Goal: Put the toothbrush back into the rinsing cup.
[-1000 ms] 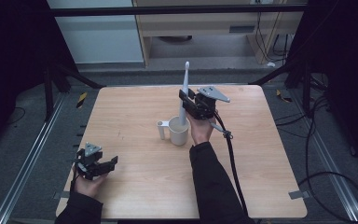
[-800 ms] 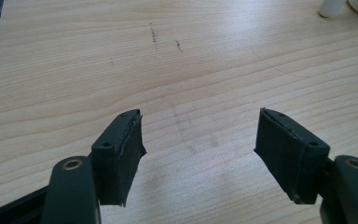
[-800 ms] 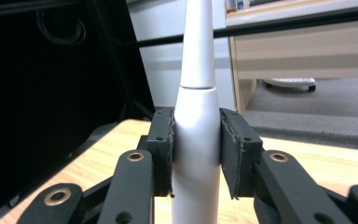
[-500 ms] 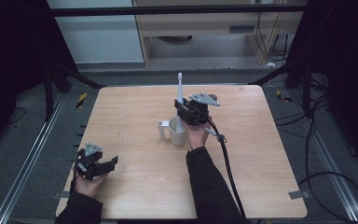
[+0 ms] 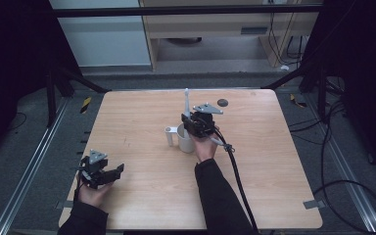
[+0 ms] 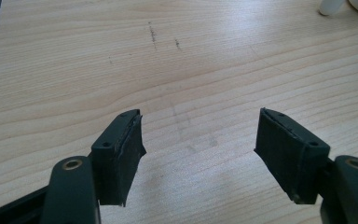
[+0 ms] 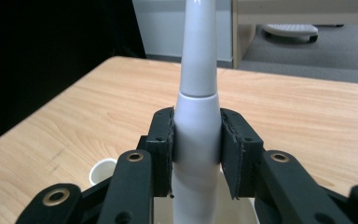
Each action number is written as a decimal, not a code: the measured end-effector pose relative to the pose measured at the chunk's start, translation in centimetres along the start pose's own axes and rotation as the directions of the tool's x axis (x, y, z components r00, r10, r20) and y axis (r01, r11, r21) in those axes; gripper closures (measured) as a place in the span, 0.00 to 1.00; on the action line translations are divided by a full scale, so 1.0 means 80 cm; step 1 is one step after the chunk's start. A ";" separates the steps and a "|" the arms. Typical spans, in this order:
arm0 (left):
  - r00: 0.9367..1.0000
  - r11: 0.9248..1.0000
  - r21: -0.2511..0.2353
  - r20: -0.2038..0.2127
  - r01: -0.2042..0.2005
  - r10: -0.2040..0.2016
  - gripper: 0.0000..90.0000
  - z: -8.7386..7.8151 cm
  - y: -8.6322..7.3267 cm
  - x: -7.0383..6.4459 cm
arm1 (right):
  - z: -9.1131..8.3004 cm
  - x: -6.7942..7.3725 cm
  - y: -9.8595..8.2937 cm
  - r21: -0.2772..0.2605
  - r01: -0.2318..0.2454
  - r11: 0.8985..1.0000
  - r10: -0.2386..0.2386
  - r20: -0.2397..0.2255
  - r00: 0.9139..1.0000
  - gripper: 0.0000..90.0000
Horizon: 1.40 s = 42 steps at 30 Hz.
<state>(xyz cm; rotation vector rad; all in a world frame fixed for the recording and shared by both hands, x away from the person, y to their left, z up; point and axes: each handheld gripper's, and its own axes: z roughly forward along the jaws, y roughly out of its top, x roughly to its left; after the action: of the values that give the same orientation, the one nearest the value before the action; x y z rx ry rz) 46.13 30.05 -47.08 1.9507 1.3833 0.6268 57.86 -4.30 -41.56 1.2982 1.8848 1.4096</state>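
My right gripper [image 5: 193, 122] is shut on a slim white tapered stick [image 5: 187, 101] and holds it upright, its lower end over or in a white cup [image 5: 186, 142] at mid-table. In the right gripper view the pads [image 7: 162, 149] clamp the stick [image 7: 198, 60] at its thick part, and the cup rim [image 7: 235, 210] shows just below. Whether the stick touches the cup is hidden. My left gripper [image 5: 112, 173] rests open near the front left of the table, and the left gripper view shows bare wood between the jaws of that gripper [image 6: 198, 154].
A small white tube [image 5: 169, 136] stands just left of the cup, seen also as a tube [image 7: 103, 170] in the right gripper view. A dark disc [image 5: 222, 102] lies toward the far edge. The wooden table [image 5: 284, 166] has open surface to the right and front.
My right gripper has carried the stick left and toward me, from beyond the cup to right over it, and lowered it. The left gripper has stayed put.
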 end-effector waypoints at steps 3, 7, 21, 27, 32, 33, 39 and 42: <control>1.000 1.000 0.000 0.000 0.000 0.000 0.34 0.000 0.000 0.000 | 0.002 0.000 -0.002 0.027 0.011 1.000 -0.011 0.005 1.000 0.74; 1.000 1.000 0.000 0.000 0.000 0.000 0.34 0.000 0.000 0.000 | 0.004 -0.001 -0.004 0.058 0.029 0.998 -0.030 0.011 0.999 0.74; 1.000 1.000 0.001 0.000 -0.003 0.003 0.34 0.000 0.000 -0.001 | -0.004 -0.004 0.001 0.058 0.030 0.998 -0.030 0.012 0.999 0.68; 1.000 1.000 0.003 0.001 -0.005 0.005 0.34 0.000 0.000 -0.001 | -0.008 -0.006 -0.001 0.061 0.046 0.997 -0.048 0.026 0.999 0.61; 1.000 1.000 0.002 0.000 -0.005 0.005 0.34 0.000 0.000 -0.002 | -0.017 -0.007 -0.005 0.055 0.070 0.996 -0.073 0.048 0.996 0.51; 1.000 1.000 0.002 0.000 -0.005 0.005 0.34 0.000 0.000 -0.002 | -0.019 -0.008 -0.005 0.052 0.074 0.996 -0.076 0.048 0.996 0.49; 1.000 1.000 0.004 0.000 -0.006 0.006 0.34 0.000 0.000 -0.002 | -0.030 -0.009 -0.005 0.061 0.096 0.993 -0.099 0.054 0.994 0.43; 1.000 1.000 0.003 -0.001 -0.005 0.005 0.34 0.000 0.000 -0.002 | -0.035 -0.007 -0.004 0.068 0.110 0.992 -0.114 0.061 0.992 0.40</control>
<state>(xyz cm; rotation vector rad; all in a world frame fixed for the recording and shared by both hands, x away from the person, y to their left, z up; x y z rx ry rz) 46.08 29.90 -47.09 1.9572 1.3811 0.6278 55.78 -6.20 -40.85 1.2317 1.9431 1.2454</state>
